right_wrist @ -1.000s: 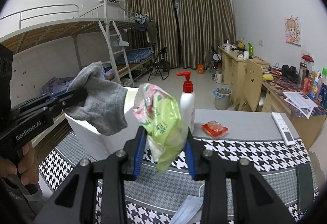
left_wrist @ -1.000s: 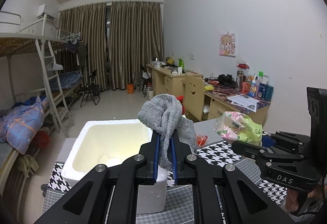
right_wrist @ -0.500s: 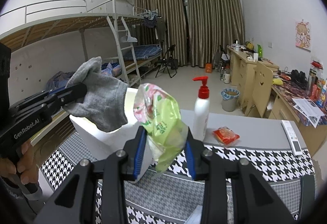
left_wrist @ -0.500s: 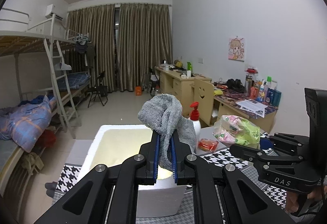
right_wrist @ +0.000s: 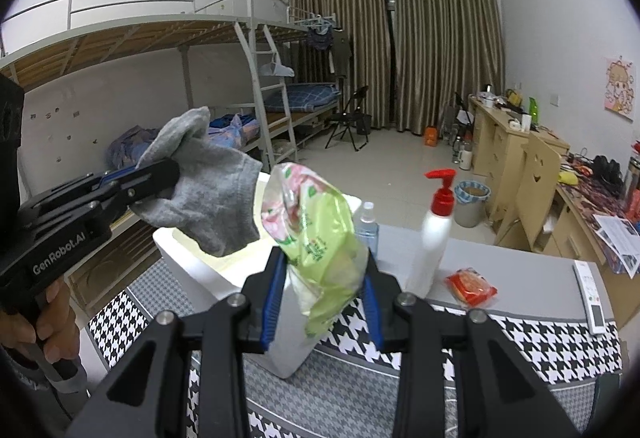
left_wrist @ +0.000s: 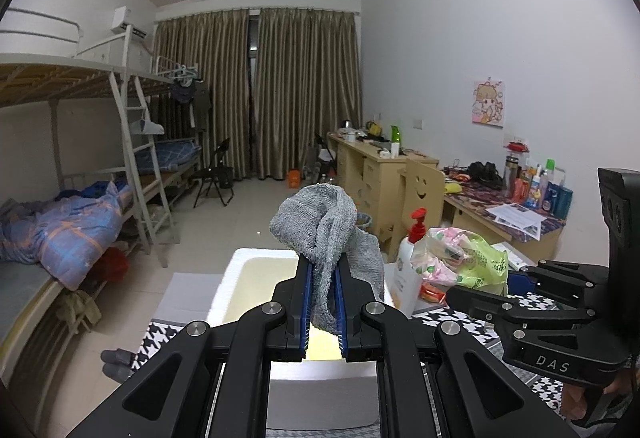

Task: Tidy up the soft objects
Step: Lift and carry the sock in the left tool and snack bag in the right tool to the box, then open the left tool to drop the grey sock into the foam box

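Grey sock (left_wrist: 326, 238) is pinched between the blue pads of your left hand-held gripper (left_wrist: 323, 302); its toe bunches above the fingertips and the cuff hangs down between the jaws. It sits in the air over the white foam box (left_wrist: 256, 280), above the near rim, not touching it. From the right wrist view the same sock (right_wrist: 204, 194) hangs over the box's (right_wrist: 180, 246) left corner, with your left hand (right_wrist: 44, 322) on the grip at frame left.

Your right hand-held gripper (right_wrist: 320, 294) is clamped on a green and pink plastic bag (right_wrist: 316, 230). The bag is crumpled, bulges above the pads, and a tail droops below them. In the left wrist view that bag (left_wrist: 464, 258) is held up to the right of the sock, apart from it, with the right hand-held gripper (left_wrist: 476, 292) reaching in from frame right.

Foam box stands on your worktop (right_wrist: 540, 342), which has a black and white houndstooth cover with a plain grey band behind. Behind the bag: a small clear spray bottle (right_wrist: 366, 222), mostly hidden. Just right of it, a white pump bottle with a red top (right_wrist: 434, 230), upright. Near its base on the right, a red snack packet (right_wrist: 470, 286) lies flat. A white remote (right_wrist: 590, 292) lies at the far right edge, well apart from the rest.

Whether the box holds anything: cannot tell, interior mostly blocked.
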Demonstrator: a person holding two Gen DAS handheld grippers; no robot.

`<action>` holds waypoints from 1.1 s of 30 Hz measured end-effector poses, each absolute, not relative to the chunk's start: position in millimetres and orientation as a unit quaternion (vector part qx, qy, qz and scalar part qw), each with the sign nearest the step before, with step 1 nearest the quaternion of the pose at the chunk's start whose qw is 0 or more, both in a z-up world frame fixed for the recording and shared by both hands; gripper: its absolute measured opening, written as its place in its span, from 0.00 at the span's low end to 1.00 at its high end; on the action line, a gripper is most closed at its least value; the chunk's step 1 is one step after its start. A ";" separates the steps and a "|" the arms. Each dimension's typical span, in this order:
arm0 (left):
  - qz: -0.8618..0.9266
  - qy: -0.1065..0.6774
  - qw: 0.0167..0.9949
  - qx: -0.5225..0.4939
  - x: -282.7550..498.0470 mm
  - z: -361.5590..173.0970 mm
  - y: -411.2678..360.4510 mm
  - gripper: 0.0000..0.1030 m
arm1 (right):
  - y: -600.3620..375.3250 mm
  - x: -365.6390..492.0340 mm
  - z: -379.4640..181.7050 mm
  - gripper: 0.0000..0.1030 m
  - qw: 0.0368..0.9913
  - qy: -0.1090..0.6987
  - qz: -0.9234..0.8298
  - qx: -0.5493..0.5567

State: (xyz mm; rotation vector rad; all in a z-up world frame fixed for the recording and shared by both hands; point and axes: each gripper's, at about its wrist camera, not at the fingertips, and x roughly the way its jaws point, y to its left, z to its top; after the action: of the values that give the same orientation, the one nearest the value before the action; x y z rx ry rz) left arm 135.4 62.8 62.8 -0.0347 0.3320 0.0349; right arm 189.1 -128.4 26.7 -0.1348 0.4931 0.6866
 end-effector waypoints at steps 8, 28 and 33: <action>0.038 0.165 0.985 -0.018 133.9 63.6 73.3 0.11 | -115.7 191.8 26.6 0.39 0.904 0.240 0.347 -0.073; 0.063 0.191 0.979 -0.019 154.3 52.7 86.1 0.11 | -100.8 198.9 27.0 0.39 0.897 0.243 0.359 -0.086; 0.063 0.200 0.978 -0.022 160.8 48.9 89.4 0.20 | -99.1 203.0 27.1 0.39 0.897 0.248 0.358 -0.081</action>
State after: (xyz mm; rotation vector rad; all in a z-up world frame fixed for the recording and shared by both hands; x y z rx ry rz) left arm 160.8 89.4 48.9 -0.0434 0.4031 0.1261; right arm 203.0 -99.1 27.1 -0.1670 0.5128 0.7423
